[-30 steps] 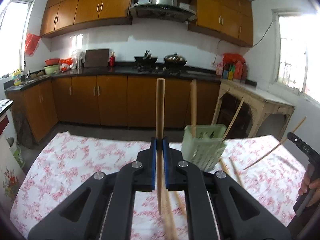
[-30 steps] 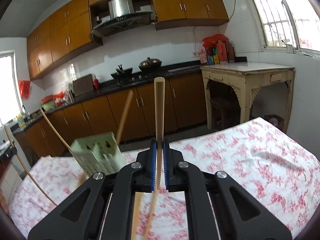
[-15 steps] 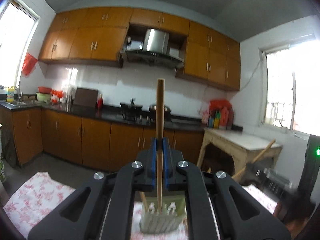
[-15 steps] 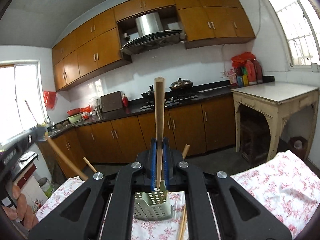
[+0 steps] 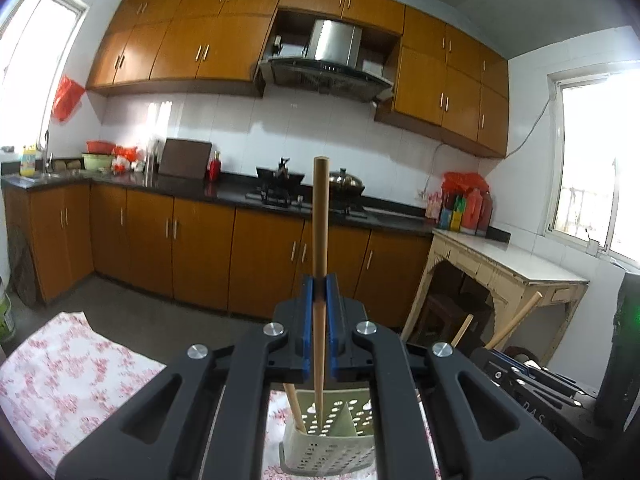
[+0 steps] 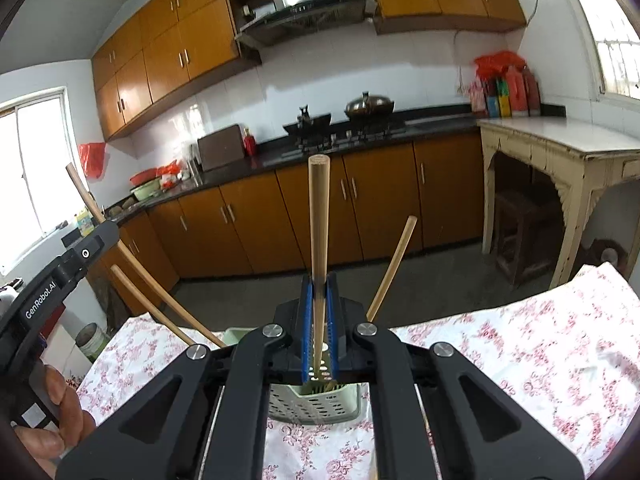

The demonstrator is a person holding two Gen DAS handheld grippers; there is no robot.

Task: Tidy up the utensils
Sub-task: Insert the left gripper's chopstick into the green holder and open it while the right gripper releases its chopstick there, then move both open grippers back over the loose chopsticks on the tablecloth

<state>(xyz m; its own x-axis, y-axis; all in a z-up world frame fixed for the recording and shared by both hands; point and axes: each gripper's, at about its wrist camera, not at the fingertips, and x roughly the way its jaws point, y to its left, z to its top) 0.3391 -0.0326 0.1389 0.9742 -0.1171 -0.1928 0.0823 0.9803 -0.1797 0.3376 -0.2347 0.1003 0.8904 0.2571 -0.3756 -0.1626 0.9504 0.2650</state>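
My left gripper (image 5: 319, 285) is shut on an upright wooden chopstick (image 5: 321, 216). Its lower tip points into a pale green perforated holder (image 5: 328, 446), where another chopstick (image 5: 294, 406) leans. My right gripper (image 6: 319, 282) is shut on a second upright chopstick (image 6: 319, 224), whose tip hangs over the same holder (image 6: 316, 404). One chopstick (image 6: 392, 268) leans out of the holder to the right and one (image 6: 160, 308) to the left. In the right wrist view the left gripper's black body (image 6: 60, 280) sits at the left, held by a hand (image 6: 52, 420).
The holder stands on a table with a red-flowered white cloth (image 6: 520, 360). Behind it are brown kitchen cabinets (image 5: 200, 248), a stove with a pot (image 6: 368, 106) and a worn cream side table (image 6: 560, 152). The right gripper's body (image 5: 520, 376) shows at the right of the left wrist view.
Both grippers have risen and come together over the green holder, each still clamped on its chopstick. The views have tipped up from the tablecloth toward the kitchen wall.
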